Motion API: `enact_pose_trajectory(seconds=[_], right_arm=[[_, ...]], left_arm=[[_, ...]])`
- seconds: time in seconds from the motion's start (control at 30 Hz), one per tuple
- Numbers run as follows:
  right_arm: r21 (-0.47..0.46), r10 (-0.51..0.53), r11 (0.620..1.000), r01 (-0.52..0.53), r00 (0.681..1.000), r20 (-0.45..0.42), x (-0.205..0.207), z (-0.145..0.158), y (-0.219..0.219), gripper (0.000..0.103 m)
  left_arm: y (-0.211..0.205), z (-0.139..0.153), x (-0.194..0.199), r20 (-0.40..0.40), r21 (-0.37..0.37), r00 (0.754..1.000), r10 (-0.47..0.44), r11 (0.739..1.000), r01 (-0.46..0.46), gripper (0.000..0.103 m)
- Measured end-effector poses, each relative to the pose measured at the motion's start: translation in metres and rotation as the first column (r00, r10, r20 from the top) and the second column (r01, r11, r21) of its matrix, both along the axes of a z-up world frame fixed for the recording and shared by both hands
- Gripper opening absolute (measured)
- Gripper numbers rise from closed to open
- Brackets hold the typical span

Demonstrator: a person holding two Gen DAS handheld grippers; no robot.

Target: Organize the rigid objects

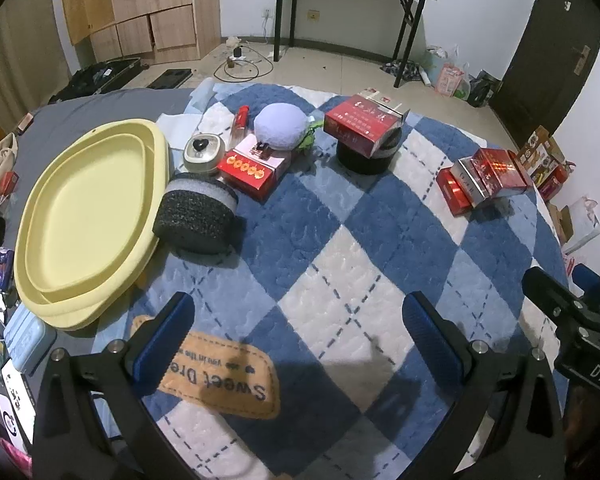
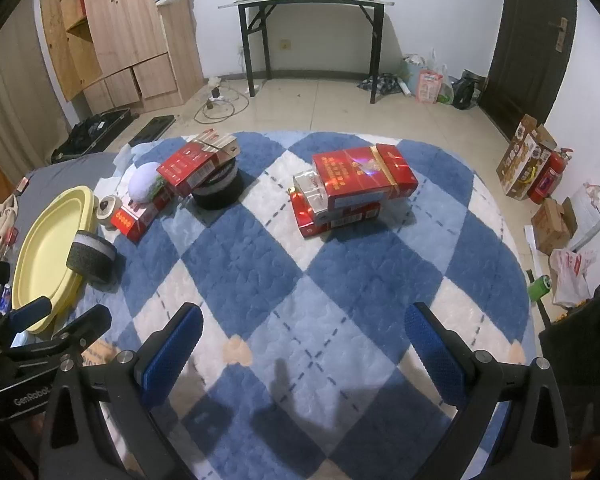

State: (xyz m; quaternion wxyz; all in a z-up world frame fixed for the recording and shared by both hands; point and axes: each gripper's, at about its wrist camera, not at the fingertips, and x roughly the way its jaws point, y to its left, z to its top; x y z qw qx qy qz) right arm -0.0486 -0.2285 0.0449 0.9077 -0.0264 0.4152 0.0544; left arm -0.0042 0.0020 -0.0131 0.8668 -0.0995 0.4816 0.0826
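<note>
A blue-and-white checked quilt (image 2: 340, 272) covers the bed, and everything is placed against it. At its left edge lie two yellow trays (image 1: 88, 216), nested one inside the other. Toward the quilt's right side sits a stack of red boxes (image 2: 352, 188) — three or four, the lower ones partly hidden. Near the far edge one red carton (image 1: 362, 126) rests tilted on a black round tin (image 1: 364, 158). Left of that, just beside the trays, are one flat red box (image 1: 252, 170), one pale lilac cushion (image 1: 282, 126) (touching that box from behind), one black-and-grey foam roll (image 1: 198, 216) leaning on the tray rim, and one small cream pot with a lid (image 1: 204, 152).

Both tongs hover over the quilt's near edge, empty — the left tongs (image 1: 300, 344) spread wide, the right tongs (image 2: 304, 350) spread wide too.
</note>
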Motion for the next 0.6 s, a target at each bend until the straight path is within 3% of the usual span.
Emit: enact_pose_trajectory(seconds=[0.6], right_arm=[[-0.001, 0.003, 1.000, -0.003, 1.000, -0.003, 0.0003, -0.0005, 0.0002, 0.103]], left_arm=[[-0.0001, -0.0004, 0.0000, -0.002, -0.001, 1.000, -0.002, 1.000, 0.002, 0.103]])
